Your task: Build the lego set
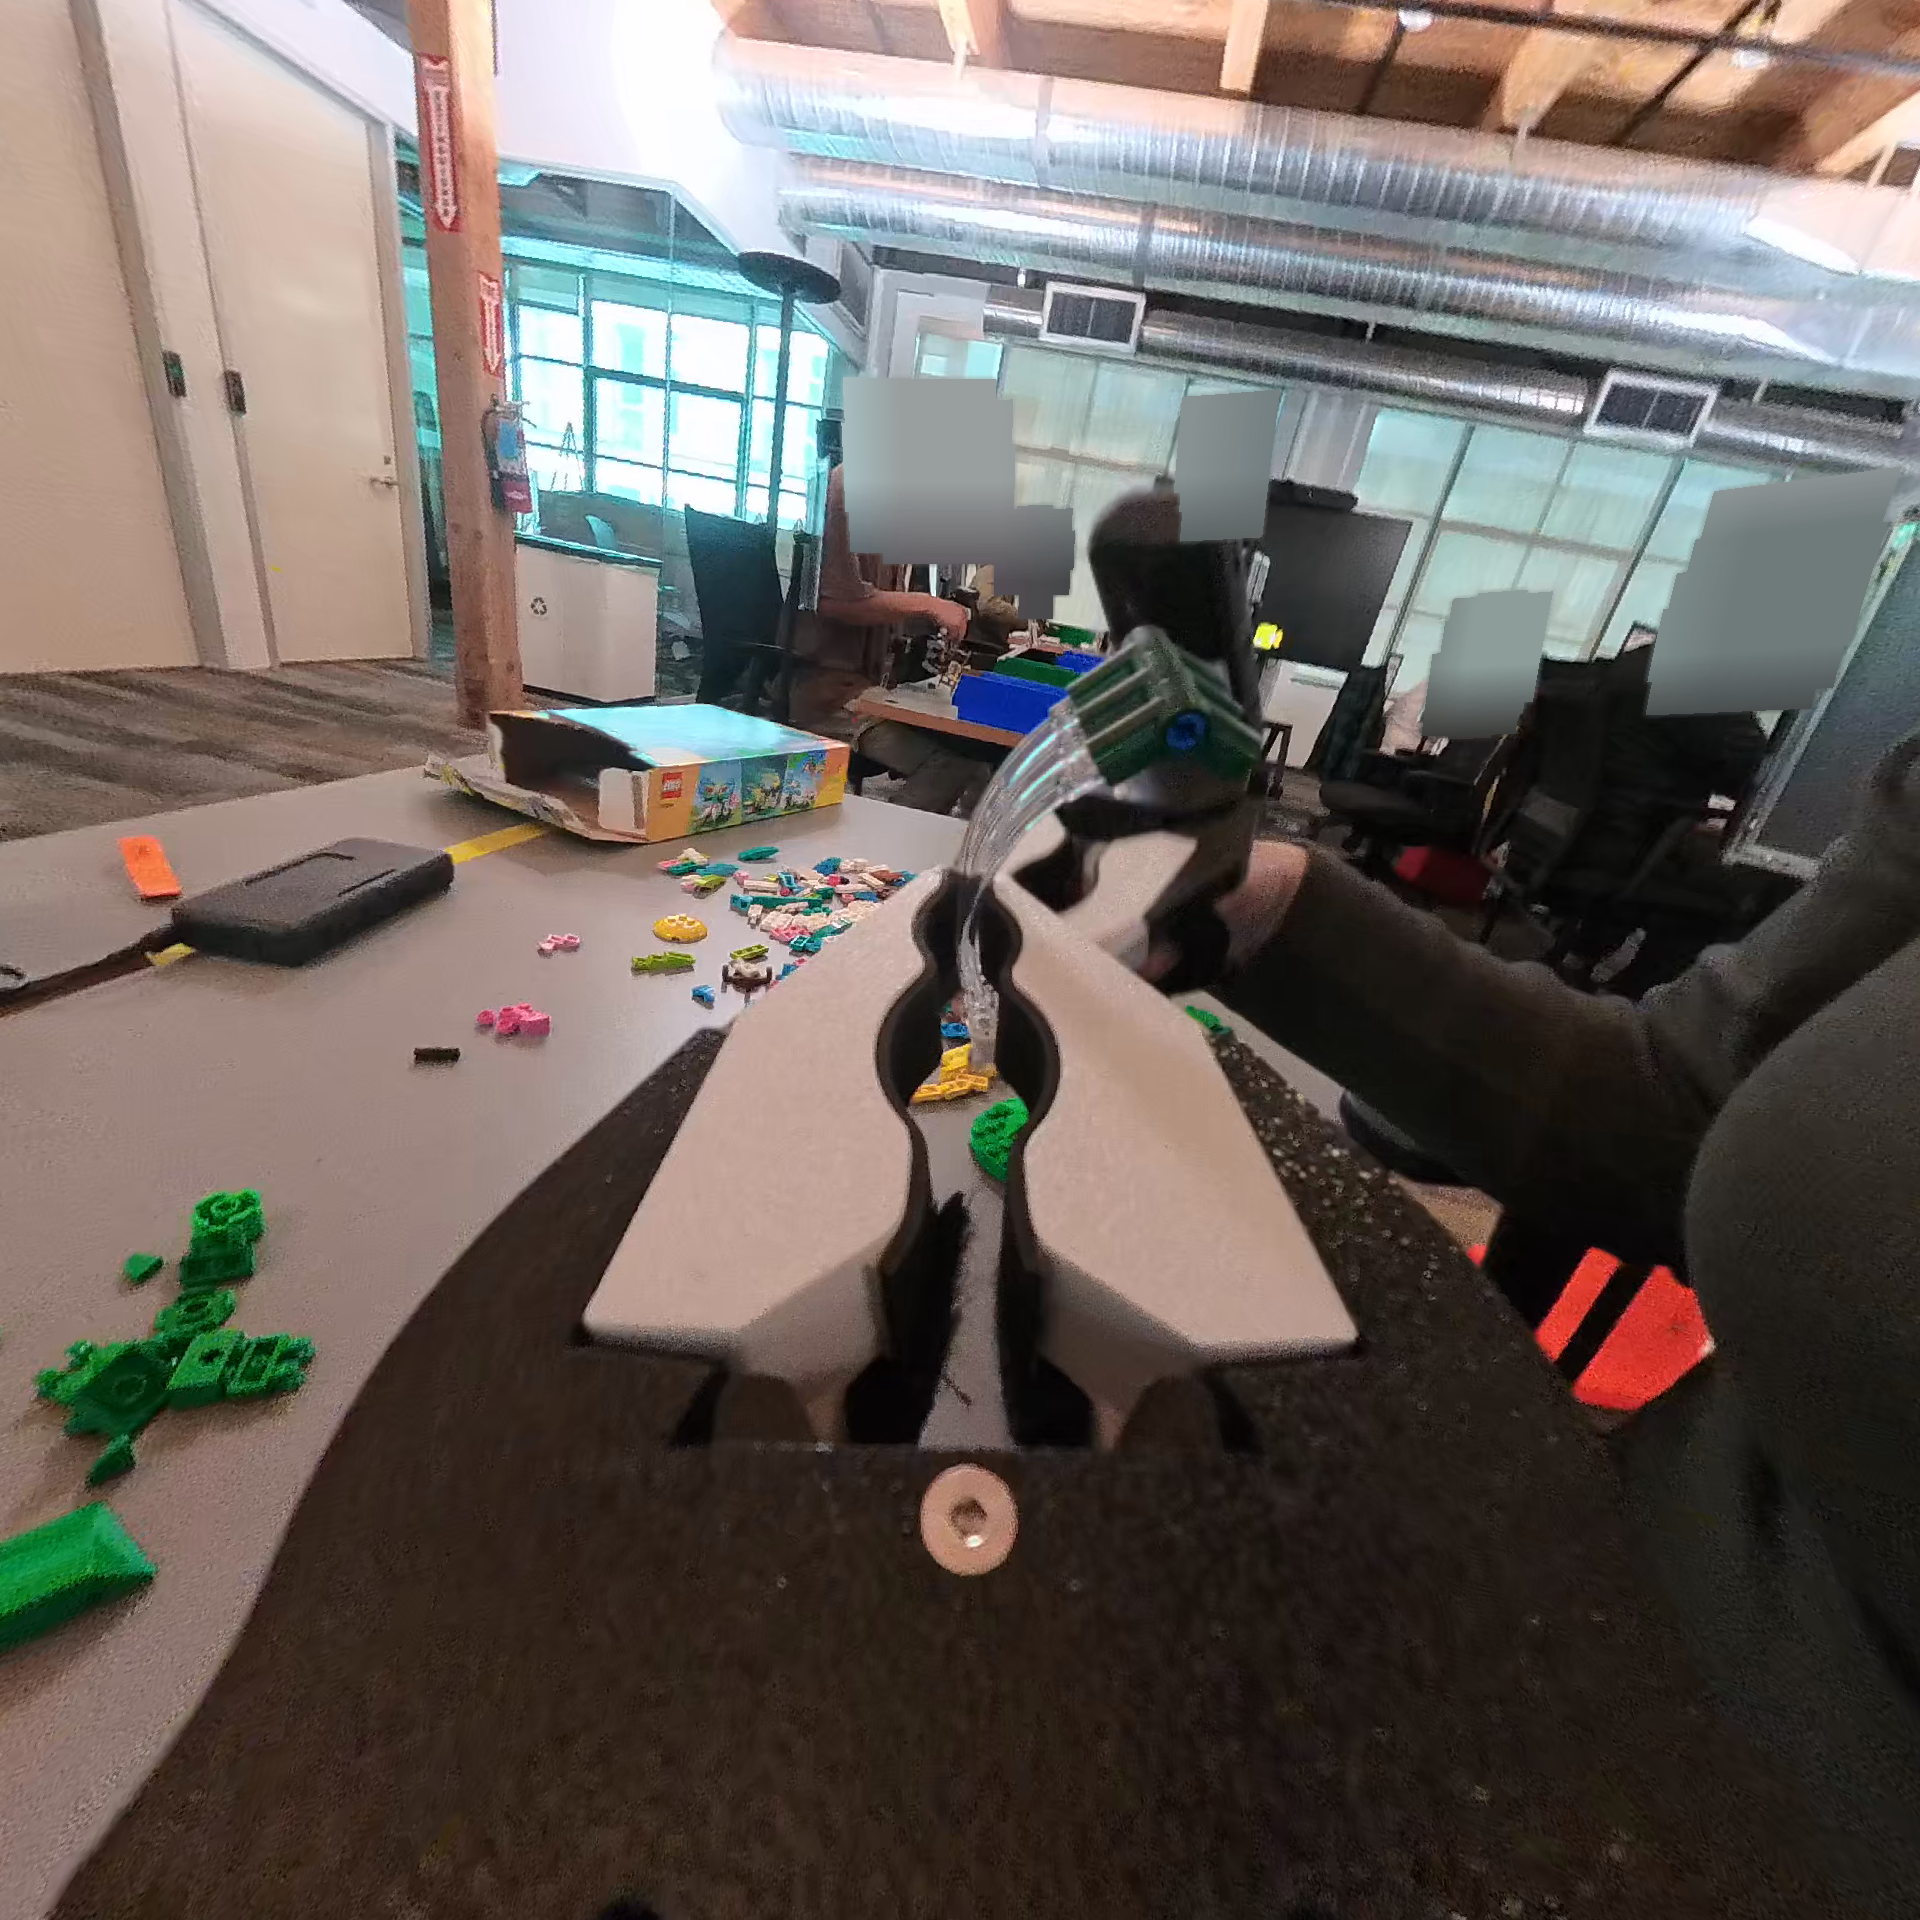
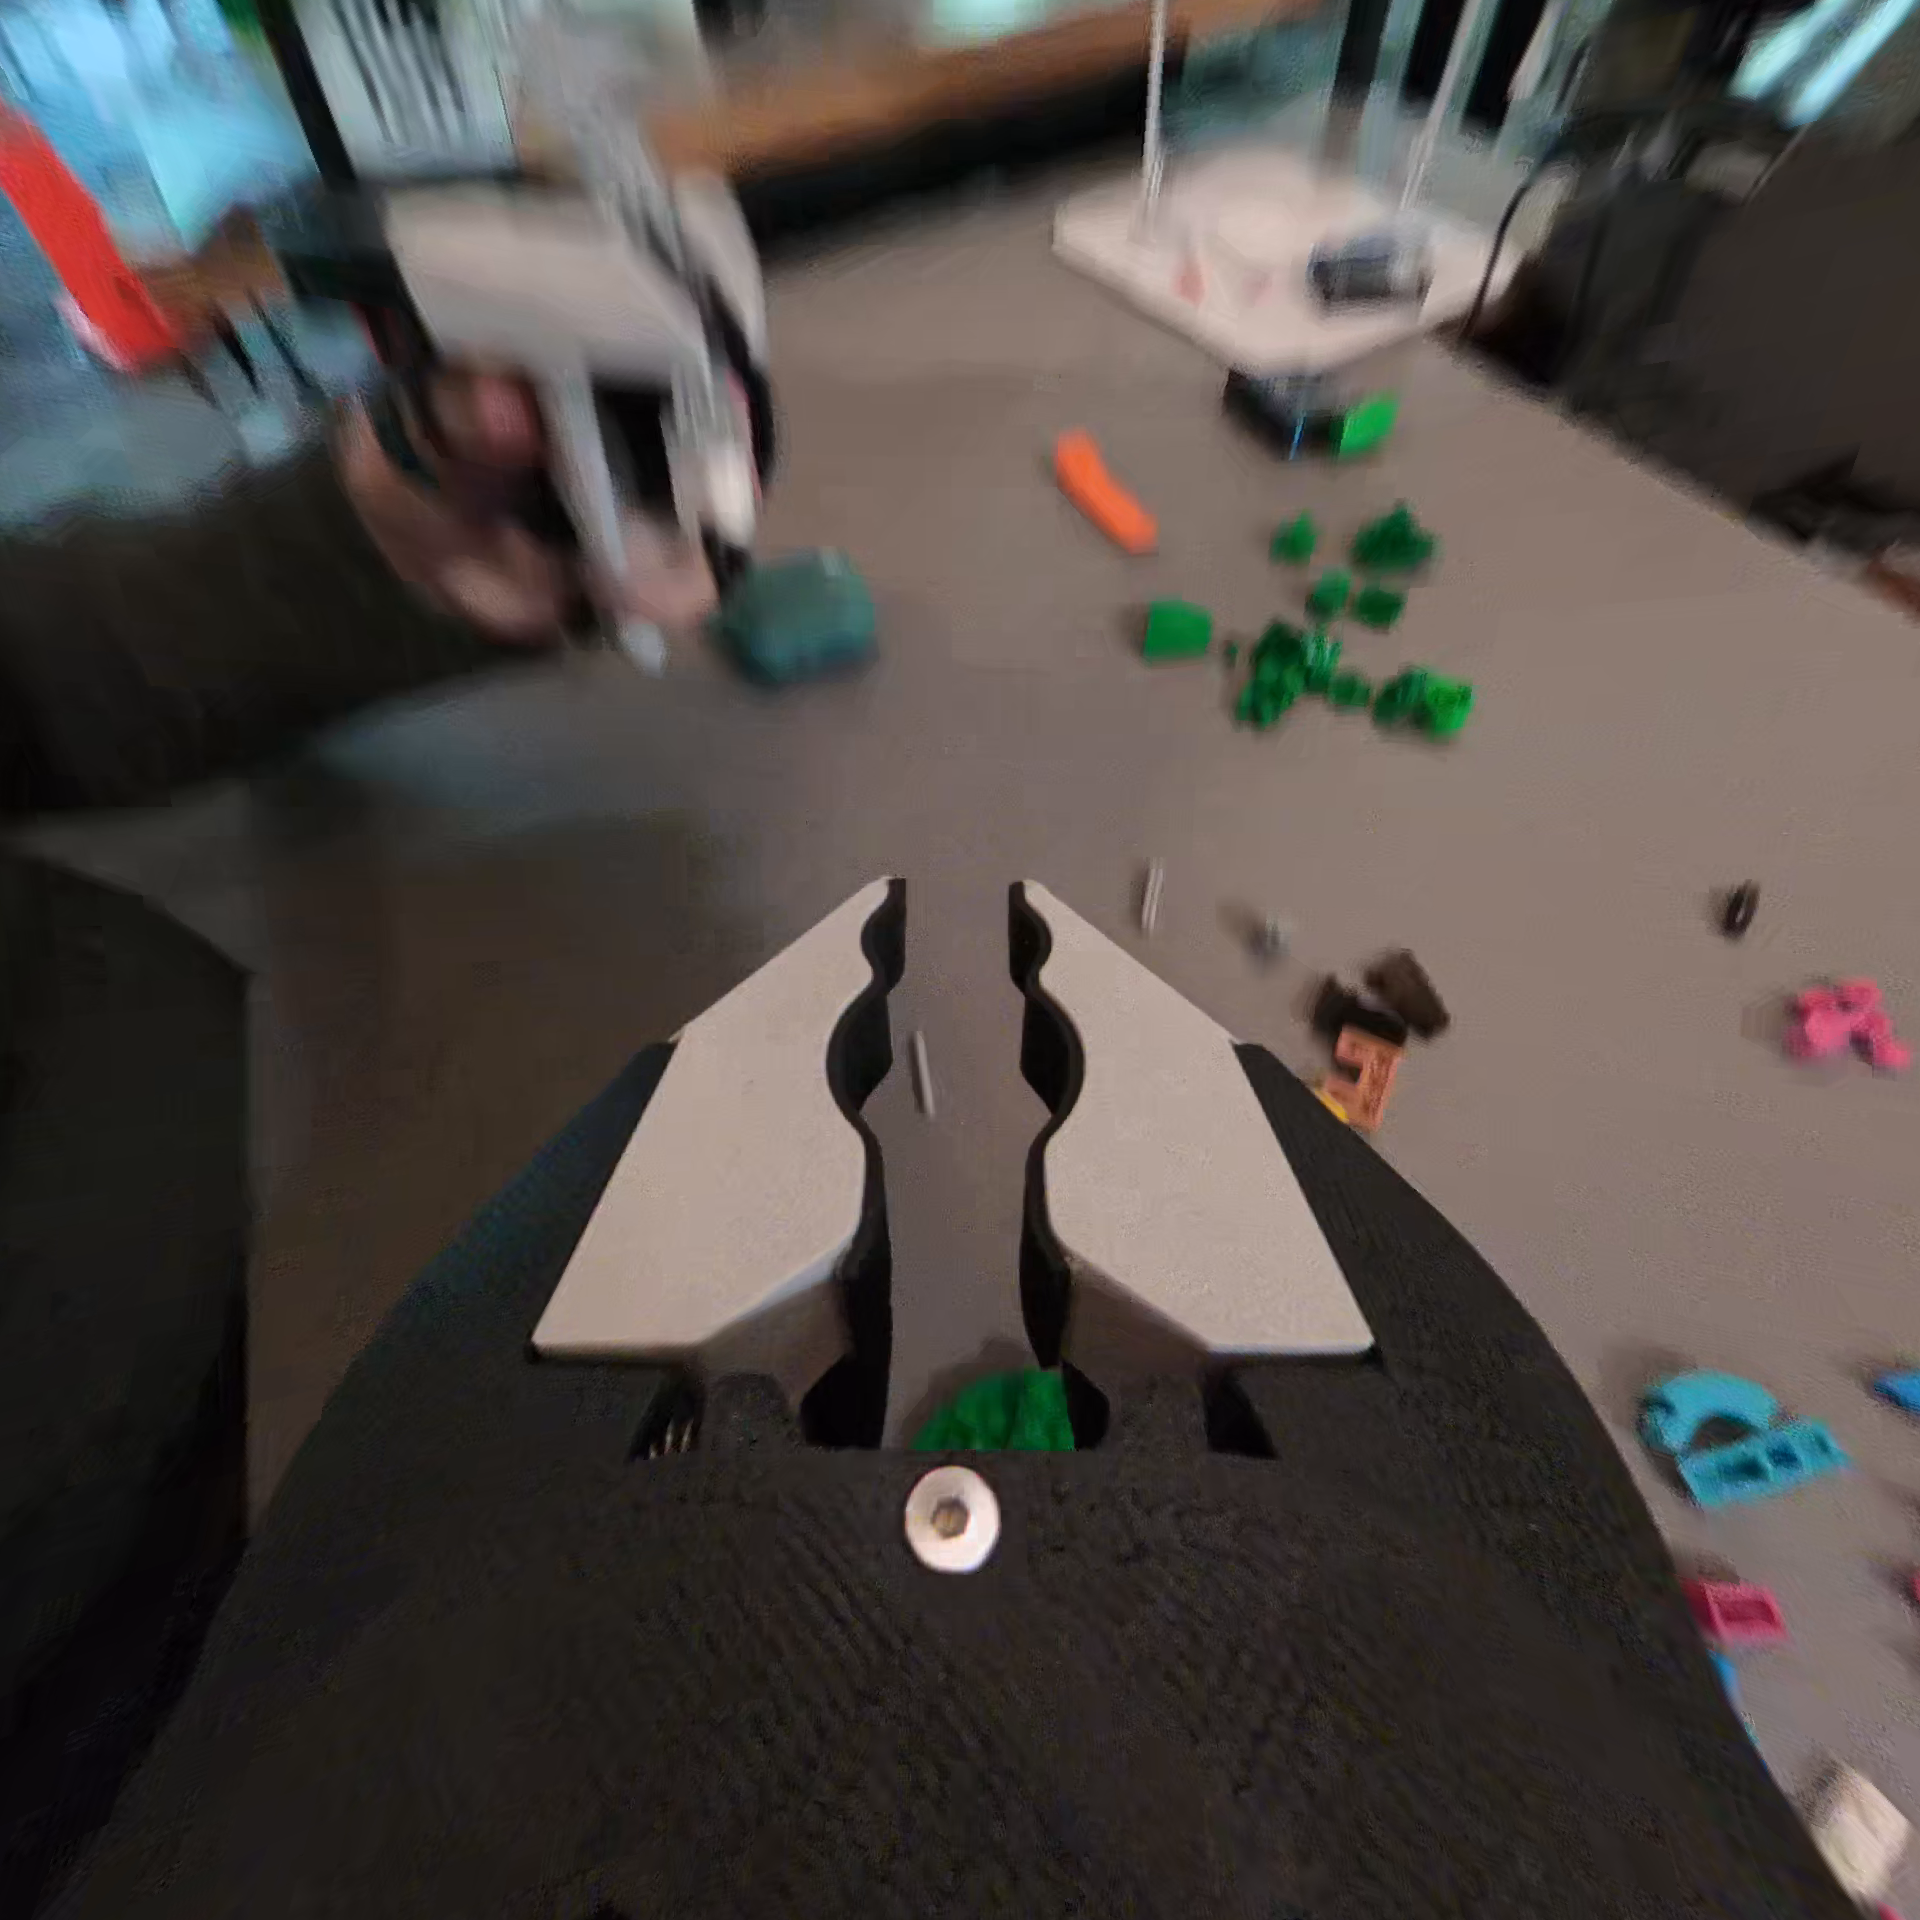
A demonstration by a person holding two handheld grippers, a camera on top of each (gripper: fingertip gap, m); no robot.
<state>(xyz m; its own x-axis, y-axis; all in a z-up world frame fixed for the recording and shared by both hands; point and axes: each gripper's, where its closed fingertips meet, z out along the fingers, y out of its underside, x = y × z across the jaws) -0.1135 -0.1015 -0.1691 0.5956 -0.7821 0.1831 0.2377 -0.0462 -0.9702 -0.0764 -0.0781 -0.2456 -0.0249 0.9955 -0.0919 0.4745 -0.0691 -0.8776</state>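
Observation:
In the left wrist view my left gripper [image 1: 966, 888] is shut on the lower end of a clear curved piece [image 1: 1013, 821]. A dark green block assembly [image 1: 1164, 707] with a blue pin sits on the upper end of that piece, raised above the grey table [image 1: 436, 1122]. The right gripper's black body [image 1: 1164, 592] is just behind the assembly, held by a gloved hand. In the blurred right wrist view my right gripper [image 2: 956, 888] is open, with nothing between its fingers. The dark green assembly [image 2: 800, 623] hangs off to its upper left, below the left gripper.
An opened set box [image 1: 665, 769] lies at the far table edge. A pile of mixed loose pieces [image 1: 810, 904] is in front of it. Bright green pieces [image 1: 197, 1340] lie at the left, near a black case [image 1: 312, 899] and an orange tool [image 1: 149, 864]. People sit at desks behind. Some 9 cm of space lies between my two pairs of fingers.

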